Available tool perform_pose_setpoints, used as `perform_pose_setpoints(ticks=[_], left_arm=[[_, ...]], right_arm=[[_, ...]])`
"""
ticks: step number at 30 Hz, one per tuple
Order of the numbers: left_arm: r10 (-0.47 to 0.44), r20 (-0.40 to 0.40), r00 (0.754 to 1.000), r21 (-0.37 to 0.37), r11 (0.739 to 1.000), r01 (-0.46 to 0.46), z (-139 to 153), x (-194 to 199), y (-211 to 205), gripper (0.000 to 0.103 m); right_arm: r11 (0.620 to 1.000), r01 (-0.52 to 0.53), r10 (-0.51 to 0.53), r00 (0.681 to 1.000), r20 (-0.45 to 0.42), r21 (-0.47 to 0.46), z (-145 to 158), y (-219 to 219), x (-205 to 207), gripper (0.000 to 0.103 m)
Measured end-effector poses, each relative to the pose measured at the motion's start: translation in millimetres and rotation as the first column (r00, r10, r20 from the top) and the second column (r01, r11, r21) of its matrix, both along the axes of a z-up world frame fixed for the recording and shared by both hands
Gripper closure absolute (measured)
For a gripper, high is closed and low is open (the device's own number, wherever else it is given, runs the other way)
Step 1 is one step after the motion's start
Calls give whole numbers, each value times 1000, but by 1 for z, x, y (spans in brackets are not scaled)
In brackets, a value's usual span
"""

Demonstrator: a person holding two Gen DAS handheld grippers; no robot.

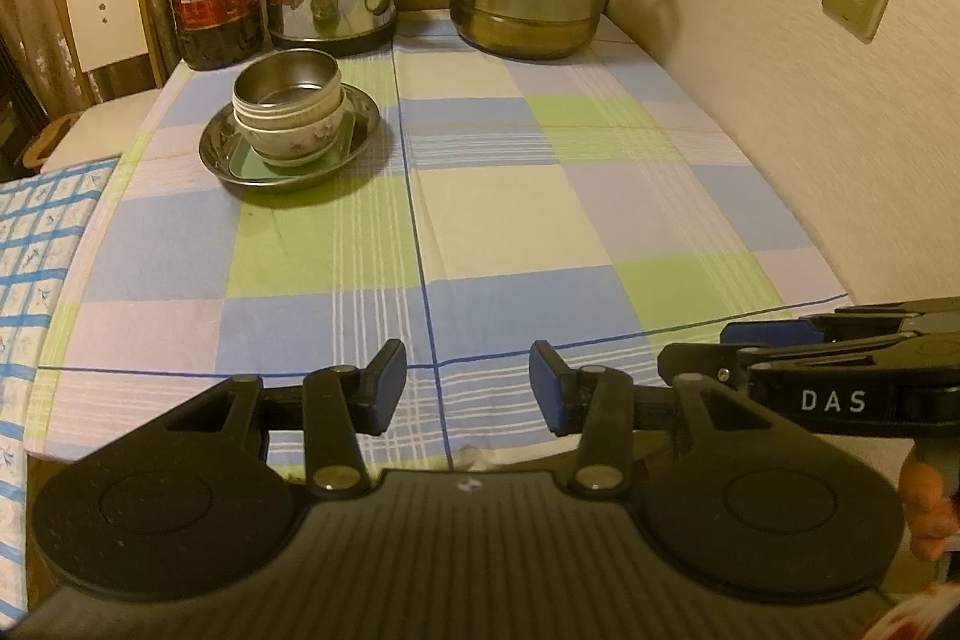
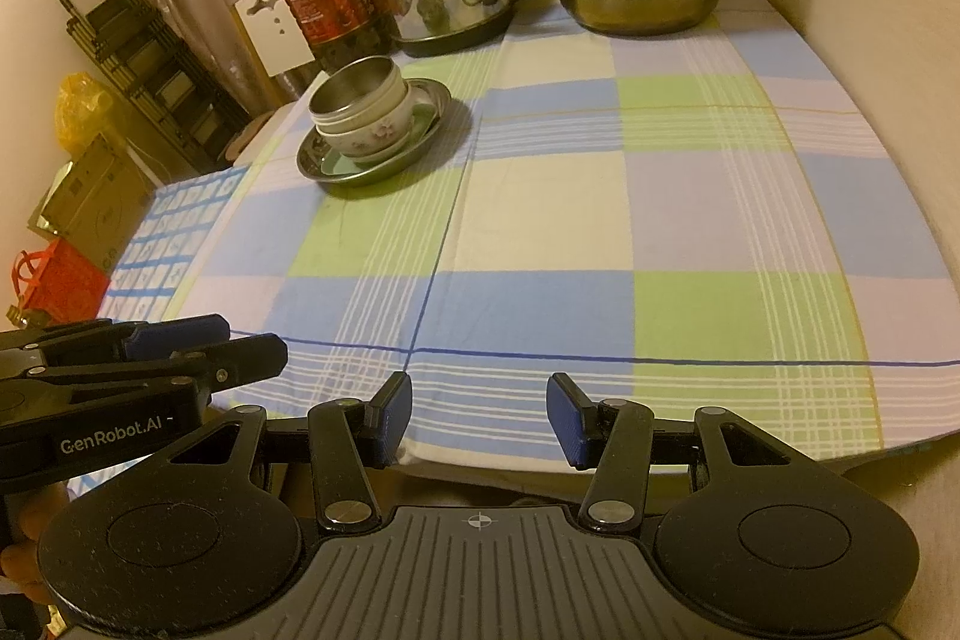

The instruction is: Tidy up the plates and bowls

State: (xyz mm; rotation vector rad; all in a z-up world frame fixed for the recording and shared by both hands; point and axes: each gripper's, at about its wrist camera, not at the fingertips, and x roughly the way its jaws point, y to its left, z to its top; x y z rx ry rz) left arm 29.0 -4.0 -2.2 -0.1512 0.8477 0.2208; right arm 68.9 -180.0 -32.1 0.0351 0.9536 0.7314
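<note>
Left wrist: my left gripper (image 1: 468,388) sat wide, nothing between its pads. Bowl stack (image 1: 289,106) stood on the steel plate (image 1: 234,166), well ahead and left of the fingers, far side of the checked tablecloth (image 1: 540,220).

Right wrist: right gripper (image 2: 479,418) also spread, empty. Stack lay further left there, so I judged the left hand nearer.

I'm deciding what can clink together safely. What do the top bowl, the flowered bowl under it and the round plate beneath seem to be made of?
Top bowl: likely stainless steel, brushed grey with mirror-like reflections inside. Flowered bowl: probably glazed ceramic, glossy off-white with a pink flower print. Round plate: looks like polished metal, with a dark reflective rim.
</note>
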Motion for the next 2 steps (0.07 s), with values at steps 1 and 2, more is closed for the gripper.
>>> perform_pose_setpoints(ticks=[1, 2], left_arm=[[1, -2, 1000, -3, 1000, -1, 0, 1, 2, 61], [0, -6, 1000, -16, 1000, 0, -1, 2, 4, 60]], right_arm=[[1000, -1, 1, 1000, 0, -1, 0, 1, 0, 53], [1000, -1, 1, 1000, 1, -2, 0, 1, -1, 53]])
